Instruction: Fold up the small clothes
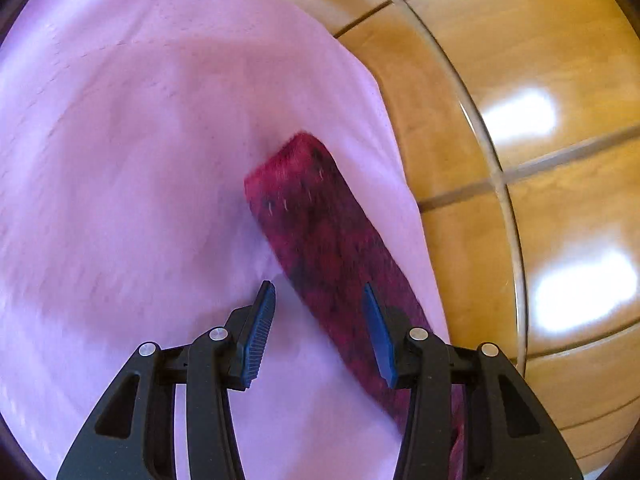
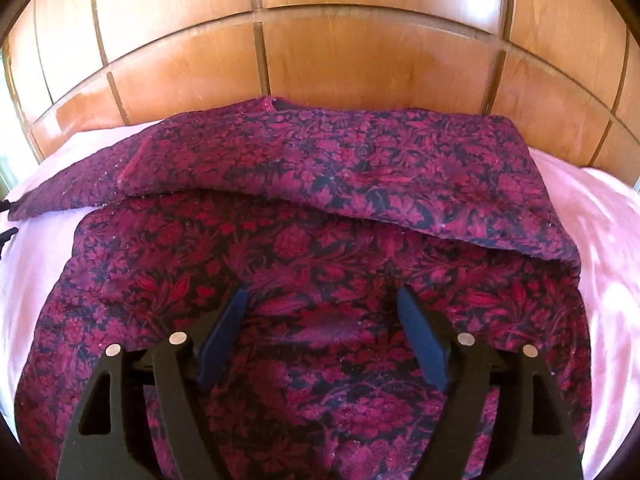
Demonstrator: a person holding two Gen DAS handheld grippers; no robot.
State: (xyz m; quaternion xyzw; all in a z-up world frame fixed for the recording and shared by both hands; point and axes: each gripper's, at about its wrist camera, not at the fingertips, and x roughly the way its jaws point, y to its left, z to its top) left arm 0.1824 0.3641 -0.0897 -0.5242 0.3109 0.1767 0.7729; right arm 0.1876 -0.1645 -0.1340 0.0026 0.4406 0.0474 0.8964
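Note:
A crimson and black floral garment lies spread on a pink sheet. Its far part is folded over toward me, and one sleeve reaches out to the left. My right gripper hovers open over the middle of the garment, with nothing between its blue pads. In the left wrist view only a long narrow strip of the same cloth, a sleeve, lies on the pink sheet. My left gripper stands open just above the sleeve's near part, its pads on either side and not pressing on it.
Wooden panelling with dark grooves rises right behind the far edge of the sheet. In the left wrist view the same glossy wood fills the right side past the sheet's edge. The pink sheet stretches wide to the left of the sleeve.

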